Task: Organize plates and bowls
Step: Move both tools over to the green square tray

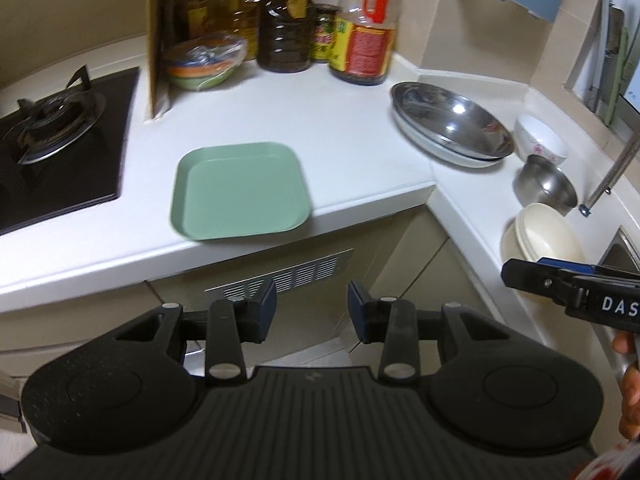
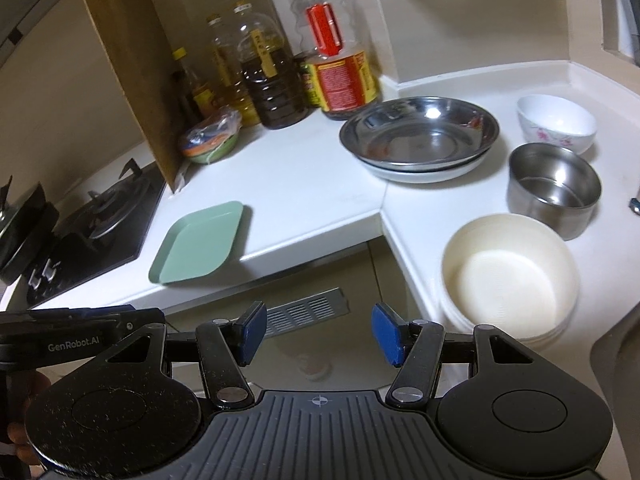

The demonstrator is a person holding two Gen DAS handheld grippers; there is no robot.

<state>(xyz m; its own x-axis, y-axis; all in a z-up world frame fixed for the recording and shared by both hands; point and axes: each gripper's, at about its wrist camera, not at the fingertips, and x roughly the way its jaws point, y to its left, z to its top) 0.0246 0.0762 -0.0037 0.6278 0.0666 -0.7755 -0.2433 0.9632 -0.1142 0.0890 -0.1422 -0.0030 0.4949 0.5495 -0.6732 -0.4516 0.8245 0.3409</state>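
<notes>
Nothing is held yet, so this looks like the opening step: choosing which dish to collect first. The left gripper hangs off the front edge of the white worktop with its jaws spread and empty, and the green square plate lies flat just ahead of it, close to the worktop's front edge and near the gas hob. The right gripper is likewise parted and empty, held out in front of the worktop's corner; the stack of cream bowls sits ahead and to its right, close by. Behind that stack stands a steel bowl, then a white flowered bowl, and to their left a steel plate resting on a white one. A likely next move is for the left gripper to go forward and down to the green plate's near rim; because the plate lies flat, one finger would have to slip under the lip, and a careless push could slide it away instead. Oil bottles stand at the back, well apart from both grippers.
</notes>
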